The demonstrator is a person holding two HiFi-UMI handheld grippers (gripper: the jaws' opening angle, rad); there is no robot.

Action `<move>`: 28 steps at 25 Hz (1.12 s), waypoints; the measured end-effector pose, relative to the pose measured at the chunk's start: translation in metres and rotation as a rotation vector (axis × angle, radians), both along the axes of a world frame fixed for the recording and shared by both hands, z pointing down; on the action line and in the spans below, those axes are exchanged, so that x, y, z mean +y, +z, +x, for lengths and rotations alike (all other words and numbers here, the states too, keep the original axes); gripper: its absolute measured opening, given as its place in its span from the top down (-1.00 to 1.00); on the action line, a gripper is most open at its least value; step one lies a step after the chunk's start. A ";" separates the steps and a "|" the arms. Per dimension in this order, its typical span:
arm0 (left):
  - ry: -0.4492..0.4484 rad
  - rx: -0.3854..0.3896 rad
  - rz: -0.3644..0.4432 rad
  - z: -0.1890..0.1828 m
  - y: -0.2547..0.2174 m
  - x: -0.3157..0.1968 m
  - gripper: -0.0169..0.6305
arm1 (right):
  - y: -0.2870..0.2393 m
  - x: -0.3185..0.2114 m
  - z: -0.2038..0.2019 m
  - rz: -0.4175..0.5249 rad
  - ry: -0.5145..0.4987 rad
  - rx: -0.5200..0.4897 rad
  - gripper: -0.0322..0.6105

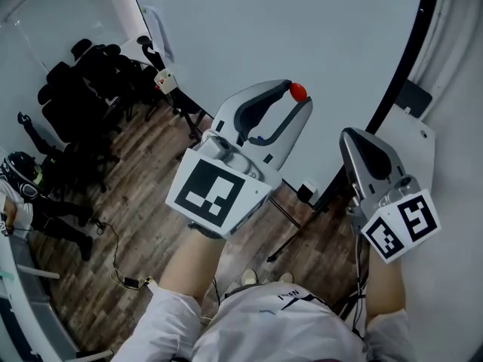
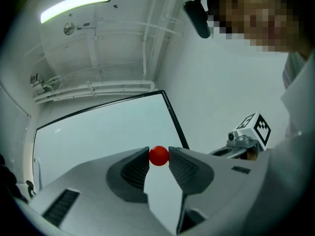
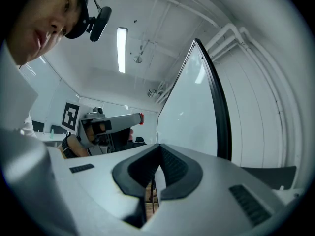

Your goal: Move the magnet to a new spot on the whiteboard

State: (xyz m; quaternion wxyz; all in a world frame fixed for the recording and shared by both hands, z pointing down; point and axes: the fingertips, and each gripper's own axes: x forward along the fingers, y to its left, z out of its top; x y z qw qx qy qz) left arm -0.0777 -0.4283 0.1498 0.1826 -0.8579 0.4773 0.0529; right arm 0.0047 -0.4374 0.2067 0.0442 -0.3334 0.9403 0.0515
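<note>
My left gripper point(image 2: 158, 157) had the little red magnet point(image 2: 158, 156) pinched right at its tips, one ribbed jaw pressed to each side of it. It was pointed up at the whiteboard point(image 2: 98, 129), with bare white surface behind the magnet. Whether the magnet touched the board or hung just clear of it, I couldn't tell from any view. My right gripper point(image 3: 157, 150) rode beside the left, nearer the board's black edge, jaws closed together with nothing between them. By my reckoning the pick-up was done and the magnet was in my grip. What was left was to choose a spot, press it flat to the board, open the jaws and back away.
</note>
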 end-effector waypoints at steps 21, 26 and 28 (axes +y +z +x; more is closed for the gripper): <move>0.024 0.091 -0.118 -0.021 0.057 0.003 0.55 | 0.018 0.006 -0.018 0.022 0.059 0.005 0.88; 0.008 0.080 -0.137 -0.028 0.074 -0.002 0.55 | 0.027 0.003 -0.023 0.013 0.060 0.000 0.88; 0.005 0.073 -0.148 -0.030 0.086 -0.006 0.55 | 0.033 0.003 -0.027 0.004 0.062 0.001 0.88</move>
